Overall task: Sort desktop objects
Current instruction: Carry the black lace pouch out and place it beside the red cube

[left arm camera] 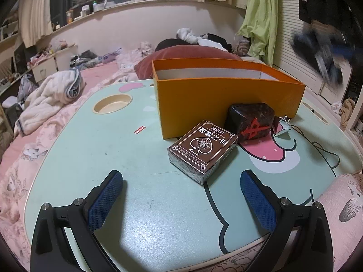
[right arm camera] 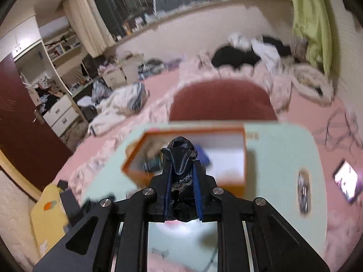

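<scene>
My left gripper (left arm camera: pixel 181 176) is open, its blue pads wide apart just above the mint-green lap table (left arm camera: pixel 102 149). A brown card box (left arm camera: pixel 204 149) lies just ahead of the fingers, nearer the right one. Behind it a dark cube with a red character (left arm camera: pixel 251 120) leans against the orange box (left arm camera: pixel 226 99). In the left wrist view my right gripper (left arm camera: pixel 324 54) is a blur high at the right. In its own view the right gripper (right arm camera: pixel 182 161) is shut on a dark shiny cloth pouch (right arm camera: pixel 181 151), held in the air above the orange box (right arm camera: pixel 240 181), which holds several blurred items.
A round cup recess (left arm camera: pixel 112 107) and a small red sticker (left arm camera: pixel 139 129) are on the table's left part. A thin cable (left arm camera: pixel 317 147) runs across the right side. A metal ring object (right arm camera: pixel 303 195) lies near the right edge, with a lit screen (right arm camera: pixel 346 182) on the pink bedding beyond.
</scene>
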